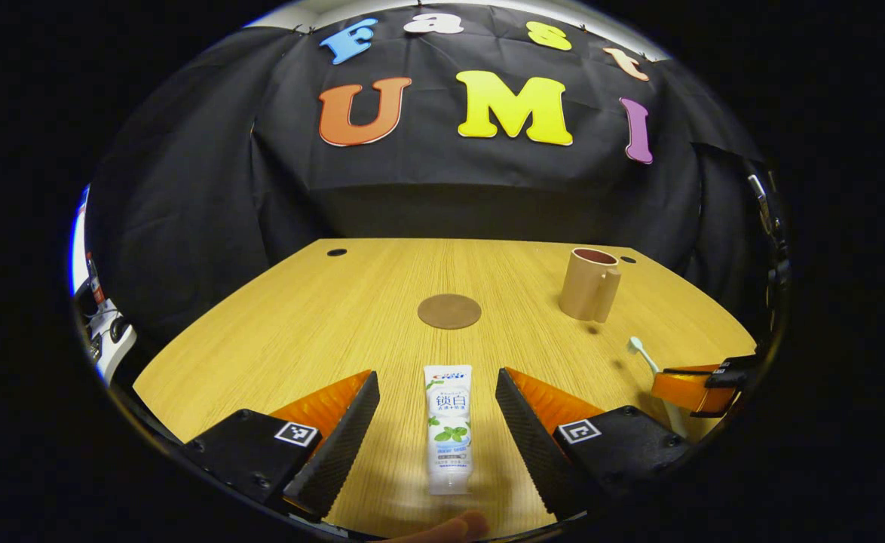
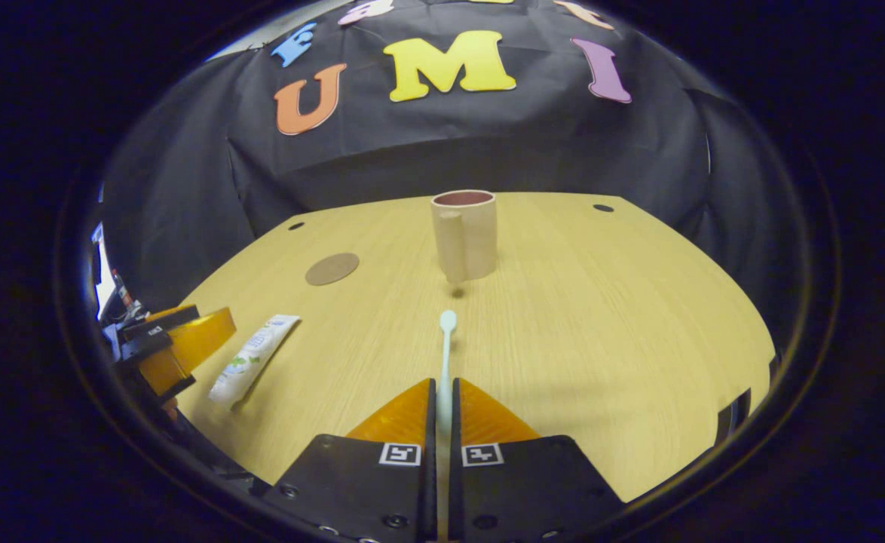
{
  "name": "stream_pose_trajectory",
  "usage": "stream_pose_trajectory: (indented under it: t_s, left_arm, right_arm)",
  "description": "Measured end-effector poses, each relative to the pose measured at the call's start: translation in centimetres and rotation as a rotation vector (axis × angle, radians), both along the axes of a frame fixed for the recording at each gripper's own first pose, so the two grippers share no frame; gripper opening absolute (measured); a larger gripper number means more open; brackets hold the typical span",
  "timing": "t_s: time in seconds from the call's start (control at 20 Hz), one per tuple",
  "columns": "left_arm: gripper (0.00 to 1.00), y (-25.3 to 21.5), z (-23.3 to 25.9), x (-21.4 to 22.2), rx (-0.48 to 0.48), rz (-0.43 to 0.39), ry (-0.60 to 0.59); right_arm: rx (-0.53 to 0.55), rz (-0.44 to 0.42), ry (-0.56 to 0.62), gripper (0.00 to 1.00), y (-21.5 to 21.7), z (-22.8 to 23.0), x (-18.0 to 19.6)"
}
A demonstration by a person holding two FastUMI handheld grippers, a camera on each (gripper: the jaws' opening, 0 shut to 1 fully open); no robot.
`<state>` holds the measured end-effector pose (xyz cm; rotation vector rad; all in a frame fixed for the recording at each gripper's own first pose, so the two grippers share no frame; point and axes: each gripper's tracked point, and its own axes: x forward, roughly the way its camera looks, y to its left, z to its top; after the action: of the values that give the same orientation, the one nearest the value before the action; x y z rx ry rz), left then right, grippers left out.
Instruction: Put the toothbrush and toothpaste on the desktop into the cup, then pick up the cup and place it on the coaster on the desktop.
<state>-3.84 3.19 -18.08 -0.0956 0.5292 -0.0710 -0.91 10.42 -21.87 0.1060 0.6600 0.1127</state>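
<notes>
Pointing cupward [image 2: 463, 232], tool-clamped [image 2: 442, 400] toothbrush [image 2: 446, 343]

The left gripper [image 1: 436, 422] stood wide apart around the toothpaste tube [image 1: 448, 427] lying on the wooden desktop [image 1: 277, 332]. Beyond lay a round coaster [image 1: 449, 311]; a handled cup [image 1: 589, 284] stood upright farther right.

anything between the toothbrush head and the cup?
No. In the right gripper view, only bare wooden desktop separates the pale green toothbrush head from the beige handled cup.
</notes>
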Motion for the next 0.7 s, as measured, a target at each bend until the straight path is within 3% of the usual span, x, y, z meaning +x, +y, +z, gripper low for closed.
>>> stream_pose_trajectory:
  t_s: [0.45,0.5,0.55,0.7]
  left_arm:
    - [0.96,-1.3,-3.8,-1.0,-0.021,-0.032,0.200]
    - [1.00,-1.2,-4.3,-1.3,-0.023,-0.031,0.230]
    - [0.92,-1.1,-4.6,-1.5,-0.027,-0.021,0.251]
    - [0.89,-1.6,-5.1,-2.1,-0.052,-0.038,0.293]
  right_arm:
    - [0.016,0.025,-0.107,0.05,-0.6,4.0,-0.6]
    - [0.020,0.026,-0.111,0.04,-0.7,4.2,-0.7]
    - [0.024,0.028,-0.112,0.05,-0.8,4.3,-0.8]
    - [0.033,0.027,-0.129,0.05,-1.1,4.8,-0.9]
